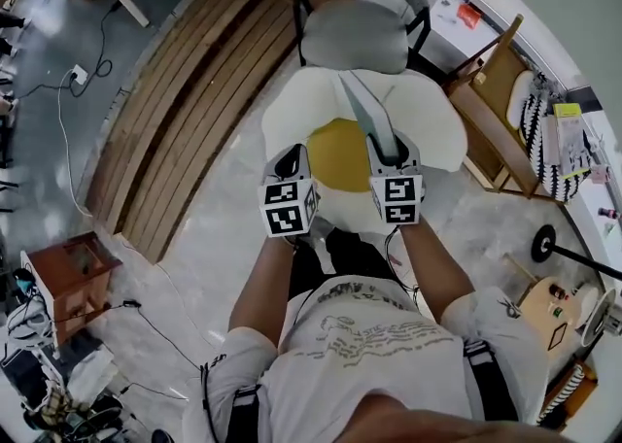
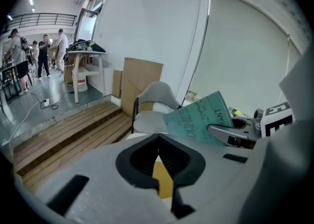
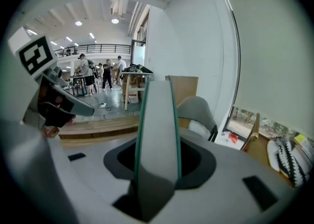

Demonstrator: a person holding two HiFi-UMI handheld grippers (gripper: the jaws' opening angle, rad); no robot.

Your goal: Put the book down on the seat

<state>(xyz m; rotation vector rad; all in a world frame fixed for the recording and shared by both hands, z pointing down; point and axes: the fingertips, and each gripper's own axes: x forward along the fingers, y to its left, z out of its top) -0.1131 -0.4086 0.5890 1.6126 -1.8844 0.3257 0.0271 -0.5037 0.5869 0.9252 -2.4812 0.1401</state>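
Head view: teal book [image 1: 367, 119] pinched on edge in right gripper [image 1: 392, 154], poised over white seat [image 1: 428, 120], seemingly ready for lowering; left gripper [image 1: 294, 154] alongside, pressed together, empty.

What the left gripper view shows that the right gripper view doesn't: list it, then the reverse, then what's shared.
Left only: the book's teal printed cover, the right gripper clamping it, the yellow cushion below. Right only: the book edge-on, the left gripper, a striped cushion. Both: the grey chair, the wooden platform.
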